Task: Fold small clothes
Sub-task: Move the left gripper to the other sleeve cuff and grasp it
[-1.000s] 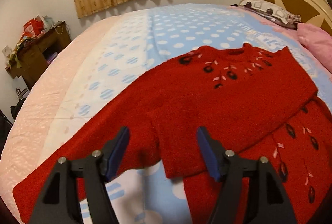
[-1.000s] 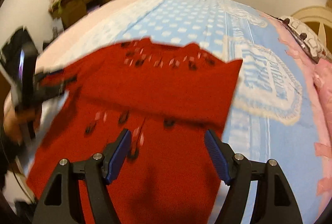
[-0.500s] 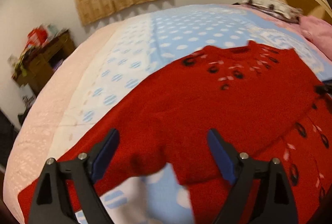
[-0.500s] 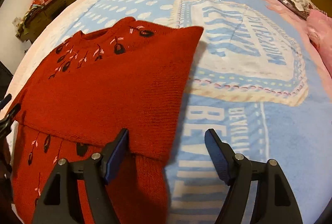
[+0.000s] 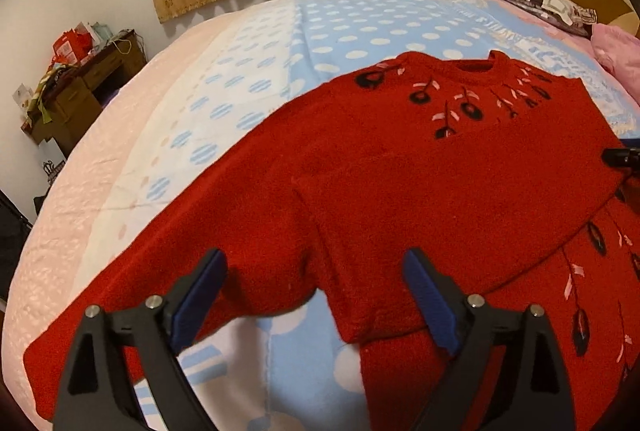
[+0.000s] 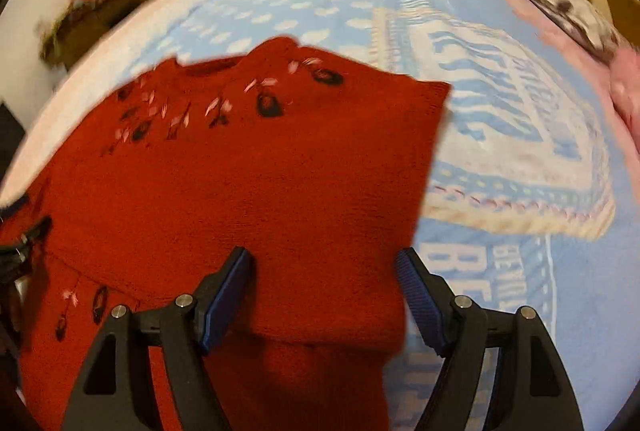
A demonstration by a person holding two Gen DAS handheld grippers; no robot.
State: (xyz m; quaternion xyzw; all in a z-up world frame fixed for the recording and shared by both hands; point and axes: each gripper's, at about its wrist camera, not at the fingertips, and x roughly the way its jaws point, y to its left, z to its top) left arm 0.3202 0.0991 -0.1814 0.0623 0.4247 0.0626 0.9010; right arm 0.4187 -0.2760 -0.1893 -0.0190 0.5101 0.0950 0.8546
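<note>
In the left wrist view, the left gripper (image 5: 316,295) hung above the near part of the red sweater (image 5: 420,183), its jaws opening with nothing clamped between the blue pads (image 5: 430,301); the knit lay below them, not pinched. Ahead of the tool the sweater was spread on the bedspread (image 5: 340,31), neckline farthest from the fingers, one sleeve (image 5: 160,291) stretched out flat to the tool's left, the other already folded across the chest, so a folded edge ran just ahead of the right-hand finger. That placement suggested the left tool had let go of cloth and stood over the unfolded sleeve, the likely next piece to fold in. A dark tip of the right gripper (image 5: 622,157) showed at the far right edge. In the right wrist view, which was blurred, the right gripper (image 6: 324,295) stood spread and empty over the sweater's right-hand folded edge, the left finger above red knit and the right finger over bare bedspread, as if straddling that edge to take it up. A pillow (image 6: 560,11) lay far ahead to the right.
</note>
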